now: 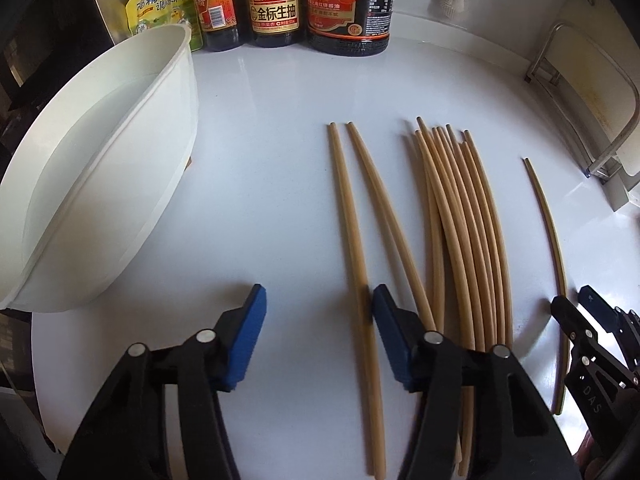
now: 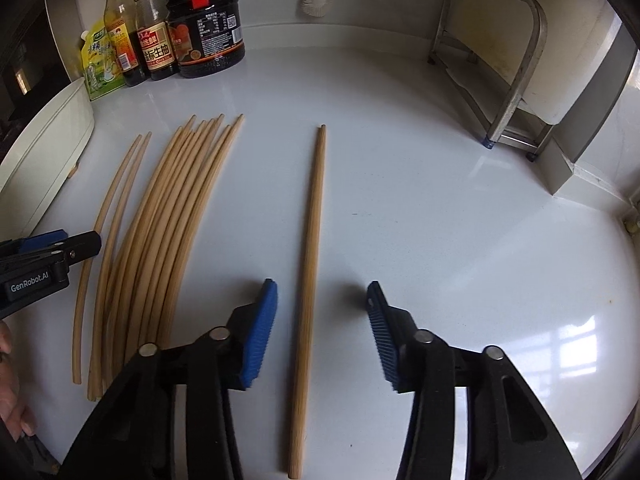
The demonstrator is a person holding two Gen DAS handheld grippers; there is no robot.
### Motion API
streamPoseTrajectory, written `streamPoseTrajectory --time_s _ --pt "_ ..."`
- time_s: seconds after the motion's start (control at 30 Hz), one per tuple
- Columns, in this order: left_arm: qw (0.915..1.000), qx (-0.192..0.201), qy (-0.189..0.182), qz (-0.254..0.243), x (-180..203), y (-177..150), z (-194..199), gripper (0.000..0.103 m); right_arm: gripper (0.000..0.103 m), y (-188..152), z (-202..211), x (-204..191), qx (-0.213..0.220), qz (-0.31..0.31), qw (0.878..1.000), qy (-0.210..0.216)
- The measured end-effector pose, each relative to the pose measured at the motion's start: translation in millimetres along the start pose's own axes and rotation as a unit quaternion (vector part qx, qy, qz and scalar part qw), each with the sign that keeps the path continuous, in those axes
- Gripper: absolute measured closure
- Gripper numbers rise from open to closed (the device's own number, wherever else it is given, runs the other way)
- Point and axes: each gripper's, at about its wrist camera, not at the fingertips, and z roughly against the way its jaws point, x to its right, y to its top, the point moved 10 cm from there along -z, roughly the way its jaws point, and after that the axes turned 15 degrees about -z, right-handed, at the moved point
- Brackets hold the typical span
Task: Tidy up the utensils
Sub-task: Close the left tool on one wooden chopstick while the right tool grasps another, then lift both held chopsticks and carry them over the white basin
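White tub empty, chopsticks loose on counter, left gripper and right gripper fingers apart, gripping nothing.

- chopsticks: plain tan wood;
- counter: glossy white;
- tub: white;
- gripper pads: blue, ribbed, on black arms

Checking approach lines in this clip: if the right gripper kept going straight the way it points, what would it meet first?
Most likely the single chopstick, which lies lengthwise between the open fingers of the right gripper, with the white countertop right beneath it. Neither pad appears to touch it, though depth is unclear.
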Motion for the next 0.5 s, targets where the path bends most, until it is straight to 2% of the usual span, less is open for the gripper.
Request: streamPoseTrajectory --time_s 0.07,0.1,0.17,0.5 --pt "1.0 0.003 -0.005 -0.007 4 1 2 0.069 0.094 -1 0 -8 -0.005 0.016 1.0 0.004" --pt "0.9999 0.004 -0.007 -0.011 5 2 3 0.073 0.096 -2 1 -10 -0.007 0.023 1.0 0.001" --pt "0.9998 0.003 -0.012 -0.017 6 3 3 0.094 0.096 -2 1 -13 -0.009 0.028 1.0 0.003" --pt "0.9982 -0.002 -0.051 -0.032 8 4 14 0.095 0.097 0 15 -12 -0.021 -0.012 1.0 0.019"
